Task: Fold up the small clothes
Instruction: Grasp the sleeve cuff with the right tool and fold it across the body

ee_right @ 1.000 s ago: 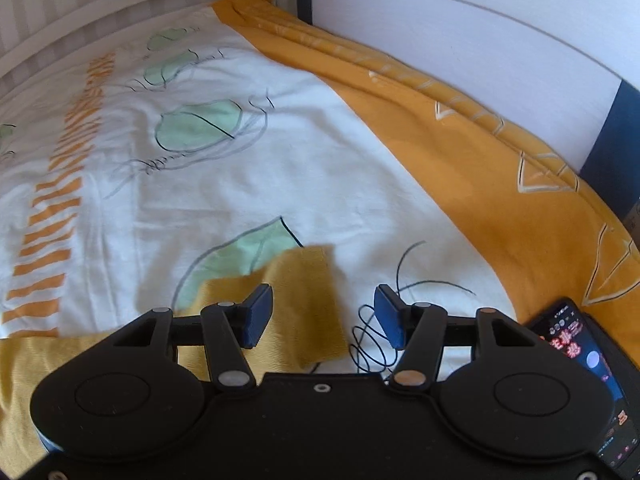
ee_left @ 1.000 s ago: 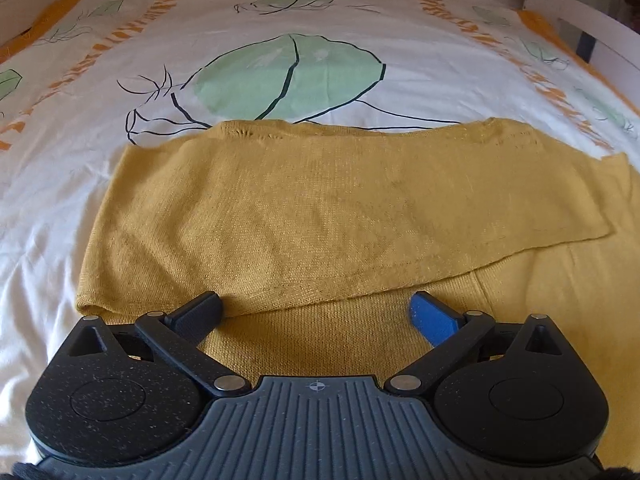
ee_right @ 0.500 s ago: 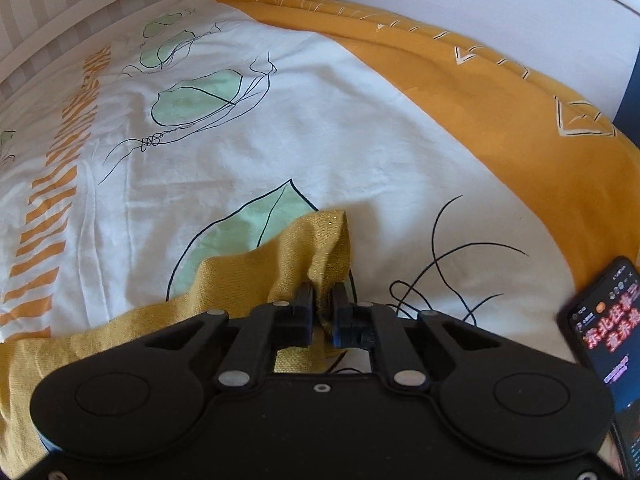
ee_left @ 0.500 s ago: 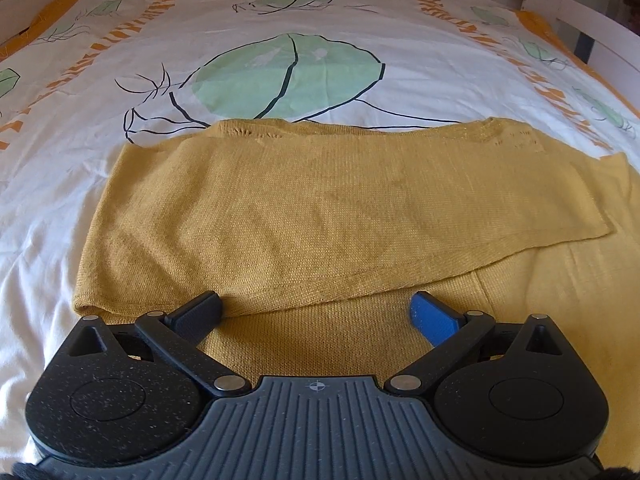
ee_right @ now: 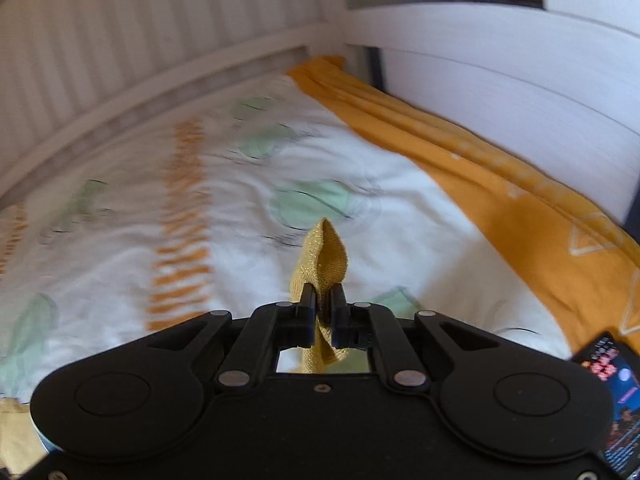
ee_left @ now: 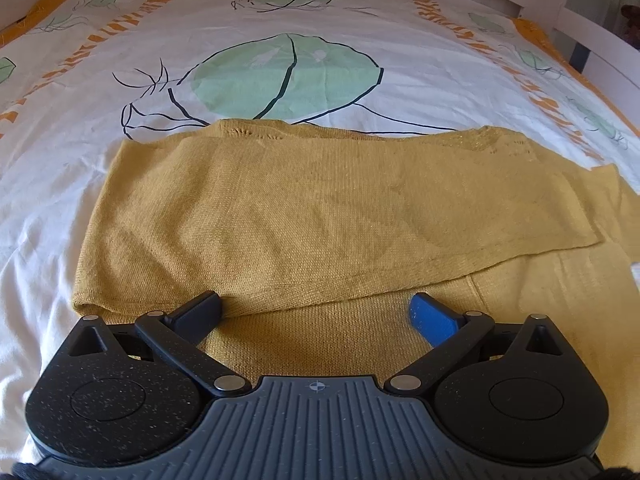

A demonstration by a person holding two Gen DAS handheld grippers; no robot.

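While the left gripper [ee_left: 316, 310] waits spread at the lower edge over the half-folded yellow sweater [ee_left: 320, 216] on the bedspread [ee_left: 280, 8], the right gripper [ee_right: 323, 307] pinches its sleeve tip [ee_right: 323, 254] mid-frame, likely needing carrying leftward across the body.

Your knit top [ee_left: 304, 216] is plain mustard yellow. The bedsheet [ee_left: 420, 68] is white with black-outlined pale green leaves, orange dashed stripes, and an orange border at its right edge. Your left gripper [ee_left: 316, 314] has one blue pad, one black.
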